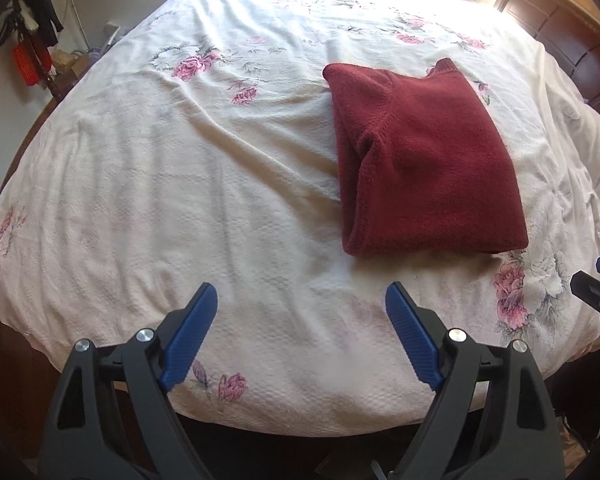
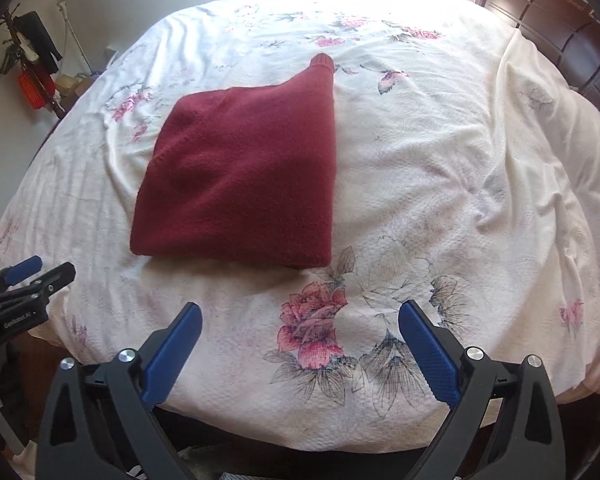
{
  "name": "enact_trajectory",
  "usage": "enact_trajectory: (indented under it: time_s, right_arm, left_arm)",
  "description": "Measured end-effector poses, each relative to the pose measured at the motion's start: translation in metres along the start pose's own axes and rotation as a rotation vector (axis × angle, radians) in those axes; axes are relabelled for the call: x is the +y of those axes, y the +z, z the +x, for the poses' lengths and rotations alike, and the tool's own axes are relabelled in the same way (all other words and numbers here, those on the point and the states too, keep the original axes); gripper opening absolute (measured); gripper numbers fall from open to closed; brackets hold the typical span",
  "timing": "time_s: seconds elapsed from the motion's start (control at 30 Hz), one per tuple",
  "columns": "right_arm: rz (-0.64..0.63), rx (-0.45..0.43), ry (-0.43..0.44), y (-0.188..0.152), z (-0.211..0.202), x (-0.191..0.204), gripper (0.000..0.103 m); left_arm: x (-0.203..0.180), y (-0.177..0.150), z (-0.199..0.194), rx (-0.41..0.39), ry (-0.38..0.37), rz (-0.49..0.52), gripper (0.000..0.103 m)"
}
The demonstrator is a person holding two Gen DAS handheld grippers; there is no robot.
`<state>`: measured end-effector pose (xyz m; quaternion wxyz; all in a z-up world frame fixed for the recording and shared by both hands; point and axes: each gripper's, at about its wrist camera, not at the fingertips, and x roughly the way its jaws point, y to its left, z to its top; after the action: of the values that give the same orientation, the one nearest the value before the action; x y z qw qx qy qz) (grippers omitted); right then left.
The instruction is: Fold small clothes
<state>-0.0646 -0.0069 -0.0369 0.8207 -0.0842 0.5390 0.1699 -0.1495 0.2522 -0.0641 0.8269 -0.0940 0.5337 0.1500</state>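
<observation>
The bed [image 1: 180, 184] is viewed from its near edge by both wrist cameras, forward along spread fingers [image 1: 192, 336]; the folded red garment [image 2: 244, 184] beyond the fingertips is shared.

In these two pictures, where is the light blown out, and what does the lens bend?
Left wrist view: window glare washes out the bedspread at its far edge; right wrist view: same glare, and the fisheye bows the bed round; the red garment stays sharp.

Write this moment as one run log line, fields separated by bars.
garment: red sweater folded, flat on bed cover | left gripper: open, empty | right gripper: open, empty | contact: none
</observation>
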Motion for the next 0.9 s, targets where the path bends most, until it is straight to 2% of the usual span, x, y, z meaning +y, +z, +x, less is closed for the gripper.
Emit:
enact_trajectory:
  time_s: [0.27, 0.5, 0.9]
  right_arm:
    - [0.009, -0.031, -0.041, 0.005, -0.022, 0.006, 0.099]
    - [0.011, -0.051, -0.041, 0.004, -0.039, 0.012, 0.099]
    - [0.04, -0.039, -0.019, 0.0, -0.048, 0.013, 0.099]
  left_arm:
    - [-0.007, -0.005, -0.027, -0.032, 0.022, 0.008, 0.09]
    - [-0.008, -0.005, -0.051, -0.072, 0.004, 0.002, 0.09]
    - [-0.008, -0.011, -0.078, -0.12, 0.027, 0.016, 0.09]
